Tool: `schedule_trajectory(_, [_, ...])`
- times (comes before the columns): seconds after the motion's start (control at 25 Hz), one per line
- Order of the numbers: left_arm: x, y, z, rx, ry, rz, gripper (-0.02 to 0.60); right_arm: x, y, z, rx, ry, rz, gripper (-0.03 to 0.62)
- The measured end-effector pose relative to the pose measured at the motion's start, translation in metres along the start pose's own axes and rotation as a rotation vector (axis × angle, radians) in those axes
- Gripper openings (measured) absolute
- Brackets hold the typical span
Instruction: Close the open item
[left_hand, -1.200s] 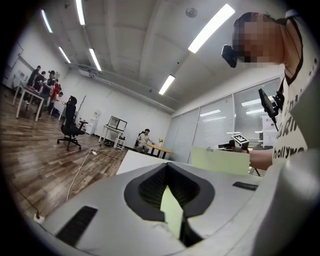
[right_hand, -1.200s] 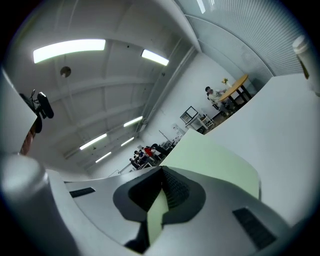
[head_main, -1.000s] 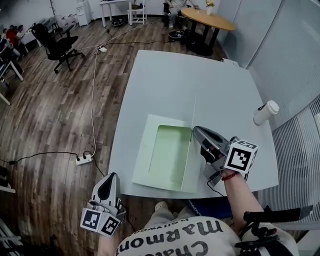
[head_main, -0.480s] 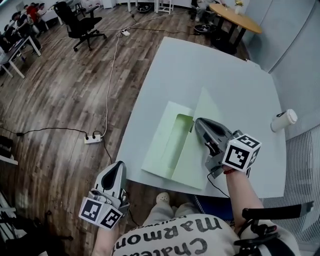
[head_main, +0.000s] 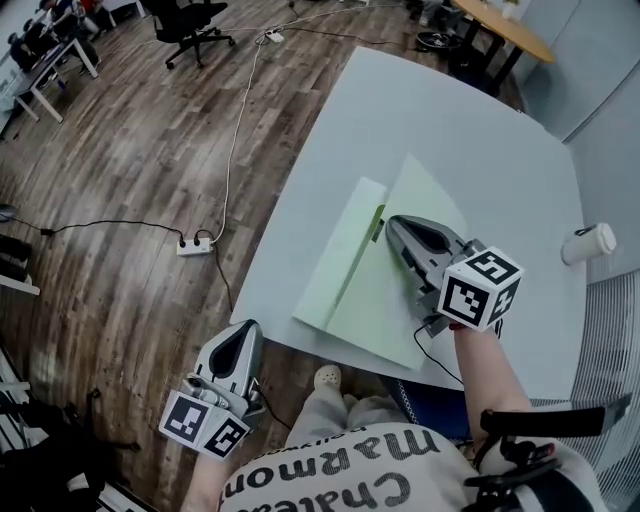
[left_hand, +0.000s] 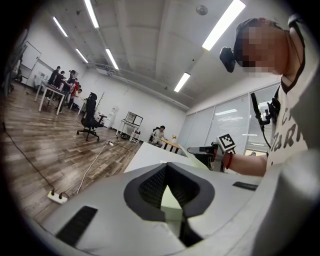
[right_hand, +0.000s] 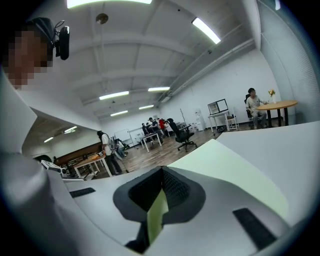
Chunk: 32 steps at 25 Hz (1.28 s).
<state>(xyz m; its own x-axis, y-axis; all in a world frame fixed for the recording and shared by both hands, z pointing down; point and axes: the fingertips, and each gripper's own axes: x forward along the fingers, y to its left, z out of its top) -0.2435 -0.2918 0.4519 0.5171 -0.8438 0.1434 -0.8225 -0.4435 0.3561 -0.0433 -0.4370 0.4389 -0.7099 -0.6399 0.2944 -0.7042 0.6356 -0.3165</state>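
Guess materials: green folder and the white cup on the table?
Green folder: looks like thin matte card; its cover is a flat sheet, pinched edge-on in the right gripper. White cup: probably paper with a lid; too small to be sure.

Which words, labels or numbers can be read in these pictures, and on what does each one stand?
"Chatea", upside down in the head view, on the person's shirt; later letters unclear.
"Marmo", upside down, on the same shirt; the rest is unclear.
The marker cubes bear black and white squares only, no letters.
The green folder and the paper cup show no readable print.
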Motion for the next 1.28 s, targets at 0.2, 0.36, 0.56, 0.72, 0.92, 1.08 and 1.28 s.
schedule_trajectory(0.2, [-0.012,0.009,-0.013,0.005,0.008,0.024,-0.005,0.016,0.002,-0.015,-0.053,0.028,-0.005,-0.004])
schedule_trajectory(0.36, [-0.019,0.016,-0.015,0.007,-0.013,0.048,-0.005,0.027,-0.002,-0.021,-0.077,0.034,-0.022,-0.003])
schedule_trajectory(0.56, [-0.031,0.022,-0.024,-0.003,-0.014,0.067,-0.005,0.039,-0.001,-0.031,-0.090,0.040,-0.036,-0.003])
schedule_trajectory(0.72, [-0.038,0.028,-0.031,-0.015,-0.012,0.085,-0.005,0.047,-0.001,-0.039,-0.090,0.052,-0.041,-0.003])
schedule_trajectory(0.92, [-0.041,0.031,-0.032,-0.021,-0.017,0.094,-0.005,0.055,0.001,-0.048,-0.129,0.084,-0.047,-0.003])
schedule_trajectory(1.08, [-0.042,0.032,-0.035,-0.030,-0.012,0.096,-0.005,0.063,0.001,-0.053,-0.133,0.105,-0.051,-0.003])
schedule_trajectory(1.28, [-0.036,0.032,-0.035,-0.037,-0.007,0.091,-0.005,0.072,-0.003,-0.060,-0.132,0.136,-0.060,-0.004])
